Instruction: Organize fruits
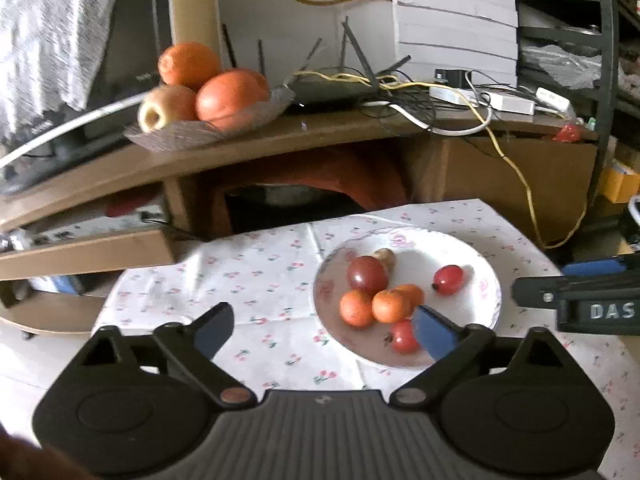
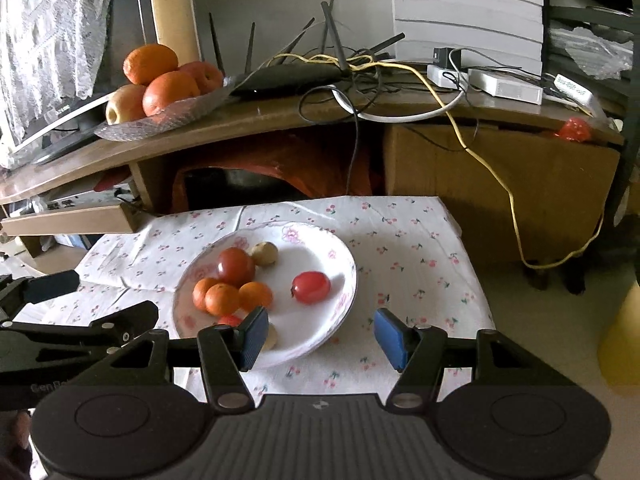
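A white plate (image 1: 424, 254) (image 2: 320, 248) on the cherry-print cloth (image 1: 260, 280) holds three small oranges (image 1: 390, 305) (image 2: 222, 299), a dark red round fruit (image 1: 367, 274) (image 2: 236, 266), a red oval fruit (image 1: 449, 279) (image 2: 311, 287), a small red fruit (image 1: 402, 336) and a brown one (image 1: 386, 258) (image 2: 265, 253). My left gripper (image 1: 324, 334) hovers wide open over the cloth and the plate's left rim, holding nothing. My right gripper (image 2: 322, 338) stands open above the plate's near right rim, also with nothing in it. A glass dish (image 1: 180, 134) (image 2: 132, 130) on the wooden shelf carries large oranges (image 1: 190, 64) and apples (image 1: 166, 108).
The shelf behind also bears a black router (image 2: 288, 74), tangled cables with a yellow one (image 2: 516, 208), and white adapters (image 2: 504, 86). A cardboard box (image 2: 500, 160) sits below it. A monitor (image 2: 48, 60) stands at the left, a yellow container (image 2: 622, 344) on the floor at right.
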A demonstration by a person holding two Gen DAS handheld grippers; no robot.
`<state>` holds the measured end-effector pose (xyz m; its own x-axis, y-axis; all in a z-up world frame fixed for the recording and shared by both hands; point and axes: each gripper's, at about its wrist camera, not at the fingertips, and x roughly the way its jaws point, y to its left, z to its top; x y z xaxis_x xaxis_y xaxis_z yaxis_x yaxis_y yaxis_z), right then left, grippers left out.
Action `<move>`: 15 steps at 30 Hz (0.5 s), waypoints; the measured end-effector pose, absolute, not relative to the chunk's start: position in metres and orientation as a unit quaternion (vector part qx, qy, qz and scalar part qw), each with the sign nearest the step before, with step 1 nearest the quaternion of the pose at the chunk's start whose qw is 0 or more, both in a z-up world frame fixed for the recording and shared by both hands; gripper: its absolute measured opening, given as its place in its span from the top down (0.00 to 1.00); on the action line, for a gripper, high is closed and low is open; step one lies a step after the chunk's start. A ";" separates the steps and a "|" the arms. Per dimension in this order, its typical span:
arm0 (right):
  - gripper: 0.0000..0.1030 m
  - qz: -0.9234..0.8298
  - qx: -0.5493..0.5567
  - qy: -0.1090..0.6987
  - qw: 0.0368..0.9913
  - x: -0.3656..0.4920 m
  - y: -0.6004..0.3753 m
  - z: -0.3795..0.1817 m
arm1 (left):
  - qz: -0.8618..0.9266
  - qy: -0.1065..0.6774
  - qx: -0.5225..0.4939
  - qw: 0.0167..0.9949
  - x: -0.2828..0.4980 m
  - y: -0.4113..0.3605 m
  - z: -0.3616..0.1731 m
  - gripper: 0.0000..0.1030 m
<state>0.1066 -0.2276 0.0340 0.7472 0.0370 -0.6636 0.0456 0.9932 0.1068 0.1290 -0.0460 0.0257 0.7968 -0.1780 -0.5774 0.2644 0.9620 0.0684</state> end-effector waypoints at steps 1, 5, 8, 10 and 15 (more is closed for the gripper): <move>0.42 -0.002 0.059 0.355 0.933 0.102 -0.226 0.035 | -0.108 0.293 0.078 0.947 0.125 -0.046 0.027 0.00; 0.41 0.002 0.057 0.353 0.934 0.087 -0.220 0.039 | -0.102 0.287 0.066 0.950 0.108 -0.041 0.031 0.00; 0.41 0.002 0.055 0.350 0.935 0.076 -0.216 0.041 | -0.091 0.282 0.062 0.953 0.097 -0.038 0.033 0.00; 0.41 0.004 0.057 0.350 0.935 0.070 -0.214 0.042 | -0.087 0.280 0.066 0.954 0.091 -0.037 0.033 0.00; 0.41 0.002 0.056 0.362 0.930 0.055 -0.208 0.042 | -0.087 0.304 0.047 0.947 0.079 -0.031 0.029 0.00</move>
